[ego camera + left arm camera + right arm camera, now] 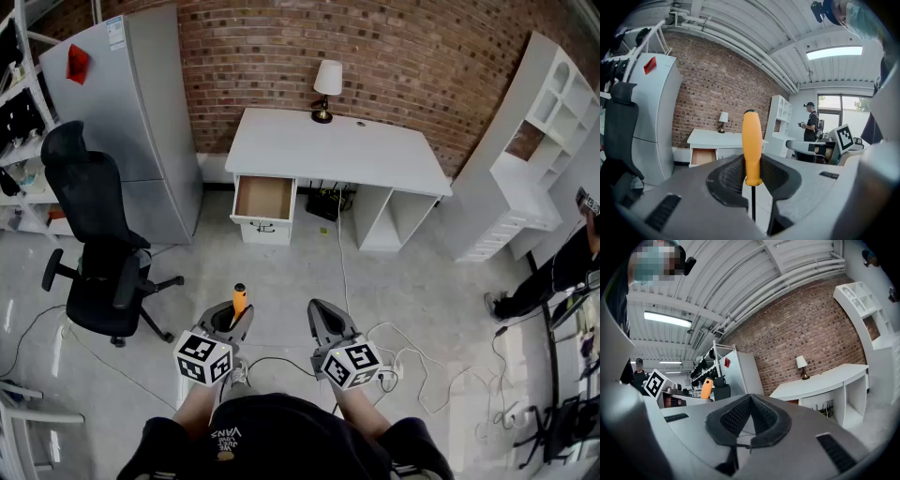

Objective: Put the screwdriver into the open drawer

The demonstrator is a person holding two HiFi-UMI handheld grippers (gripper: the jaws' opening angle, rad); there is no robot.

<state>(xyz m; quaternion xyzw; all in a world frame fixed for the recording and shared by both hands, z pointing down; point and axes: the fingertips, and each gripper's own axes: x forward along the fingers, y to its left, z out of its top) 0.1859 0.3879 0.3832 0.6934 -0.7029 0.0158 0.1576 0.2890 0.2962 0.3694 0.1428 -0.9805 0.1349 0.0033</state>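
My left gripper [236, 319] [752, 177] is shut on the screwdriver [752, 147], whose orange handle [239, 299] stands upright between the jaws with the thin black shaft pointing down. My right gripper [322, 320] [749, 420] is shut with nothing in it; the orange handle [706, 388] shows off to its left. The open drawer [263, 199] [703, 156] is pulled out of the left side of the white desk [337, 150] several steps ahead against the brick wall. Its wooden inside looks empty.
A black office chair [94, 253] stands at the left before a grey refrigerator [122, 122]. A lamp [326, 89] sits on the desk. White shelving [544, 141] fills the right. Cables [412, 366] trail over the floor. Another person [553, 272] stands at the far right.
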